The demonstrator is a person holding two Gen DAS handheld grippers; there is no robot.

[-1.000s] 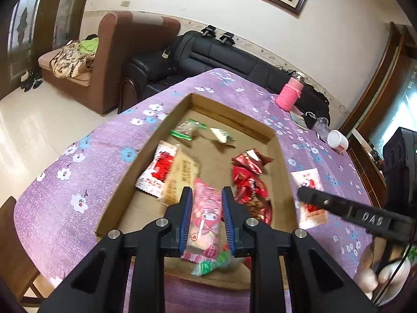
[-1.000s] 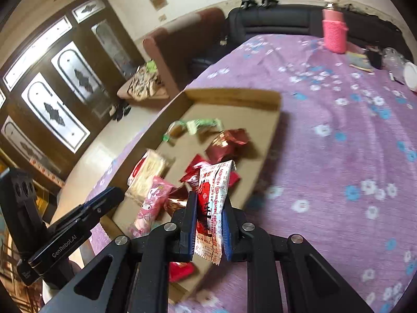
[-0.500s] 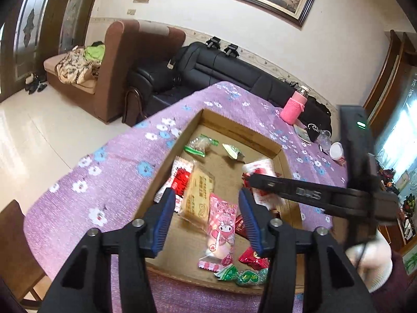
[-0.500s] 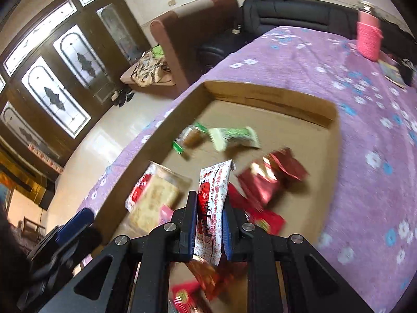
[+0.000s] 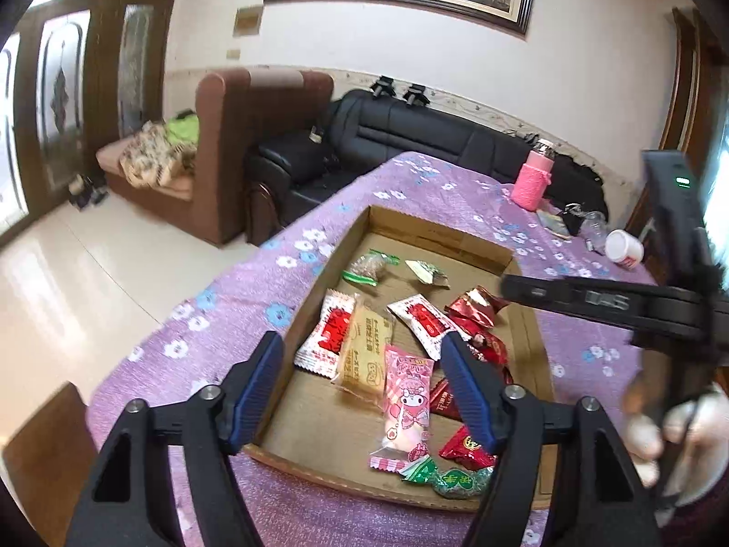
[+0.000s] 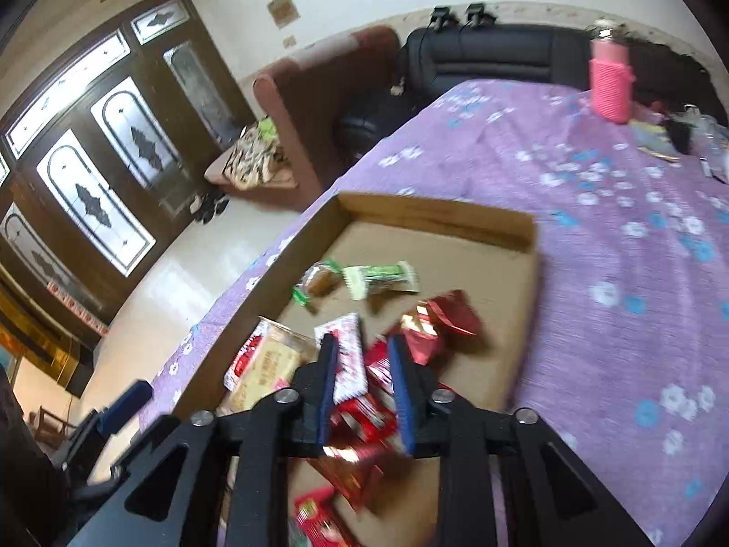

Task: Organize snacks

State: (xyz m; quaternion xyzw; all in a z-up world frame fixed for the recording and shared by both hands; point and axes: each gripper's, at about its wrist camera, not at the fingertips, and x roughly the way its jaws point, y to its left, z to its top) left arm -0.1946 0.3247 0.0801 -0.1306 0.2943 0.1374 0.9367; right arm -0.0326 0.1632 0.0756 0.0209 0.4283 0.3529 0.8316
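Both grippers gape, empty — left (image 5: pixel 362 376), right (image 6: pixel 364 380) — above the box (image 5: pixel 437 232). Its packets (image 5: pixel 408 399) look light, crinkly, slippery; pinch a sealed edge.

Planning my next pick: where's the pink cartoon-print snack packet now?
Left wrist view: the pink cartoon-print snack packet lies in the cardboard tray, right of the tan biscuit packet.

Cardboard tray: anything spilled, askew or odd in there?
Nothing spilled: every snack lies inside the cardboard tray. They are just jumbled. The white-and-red packet lies diagonally, red foil packs overlap along the right wall, and a green candy sits against the near wall.
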